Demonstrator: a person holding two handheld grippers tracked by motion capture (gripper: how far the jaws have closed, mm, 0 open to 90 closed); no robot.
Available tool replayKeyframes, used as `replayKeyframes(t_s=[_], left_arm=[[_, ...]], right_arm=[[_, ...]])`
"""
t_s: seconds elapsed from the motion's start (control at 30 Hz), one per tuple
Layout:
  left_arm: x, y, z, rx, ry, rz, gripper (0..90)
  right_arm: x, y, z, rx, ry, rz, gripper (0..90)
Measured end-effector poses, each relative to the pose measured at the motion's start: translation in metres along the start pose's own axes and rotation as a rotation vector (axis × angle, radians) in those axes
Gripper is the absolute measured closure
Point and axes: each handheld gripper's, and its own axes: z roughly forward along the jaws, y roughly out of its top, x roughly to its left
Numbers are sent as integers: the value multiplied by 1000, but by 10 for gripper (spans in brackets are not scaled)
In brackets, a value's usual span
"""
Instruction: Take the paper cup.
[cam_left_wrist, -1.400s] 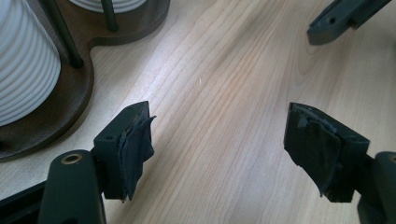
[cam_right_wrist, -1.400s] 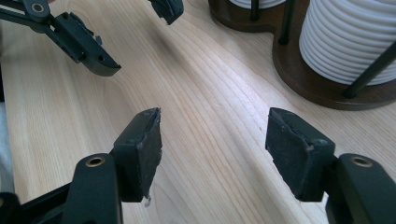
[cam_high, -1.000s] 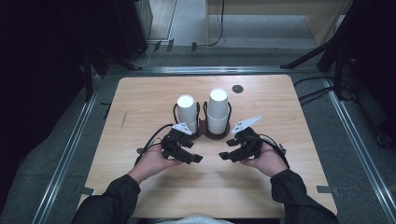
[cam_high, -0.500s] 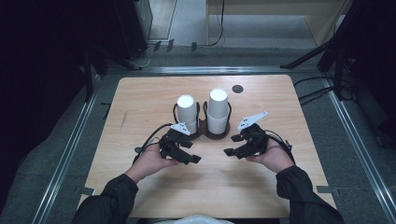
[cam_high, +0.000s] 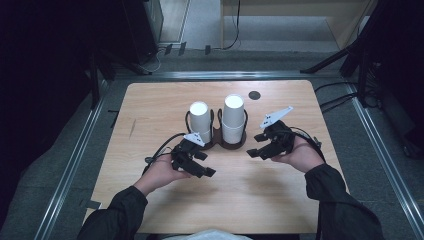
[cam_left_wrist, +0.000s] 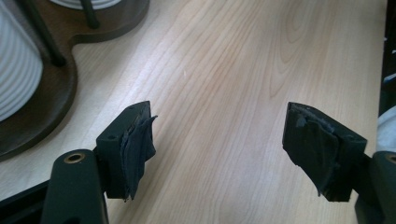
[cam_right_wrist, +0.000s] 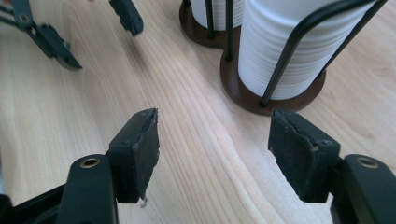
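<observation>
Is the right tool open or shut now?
Open. The right tool shows its two black jaws standing wide apart, with bare wooden table between them.

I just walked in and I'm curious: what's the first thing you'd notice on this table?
Two tall white stacks of paper cups stand side by side in a dark double cup holder with black wire hoops, near the middle of the wooden table. Just in front of them, a person holds the left gripper and the right gripper, one on each side, both with jaws open and empty.
</observation>
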Motion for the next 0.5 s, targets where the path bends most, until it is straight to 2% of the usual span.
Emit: replayKeyframes(t_s=[0.23, 0.43, 0.47, 0.5], left_arm=[[-2, -2, -3, -13, 15, 5, 248], [-4, 1, -6, -44, 52, 6, 254], [-5, 2, -6, -55, 45, 3, 300], [-5, 4, -5, -61, 46, 9, 300]], right_arm=[[-6, 14, -11, 11, -6, -18, 315], [-14, 30, -17, 12, -6, -25, 305], [-16, 35, -18, 19, -11, -26, 303], [-16, 35, -18, 19, -11, -26, 303]])
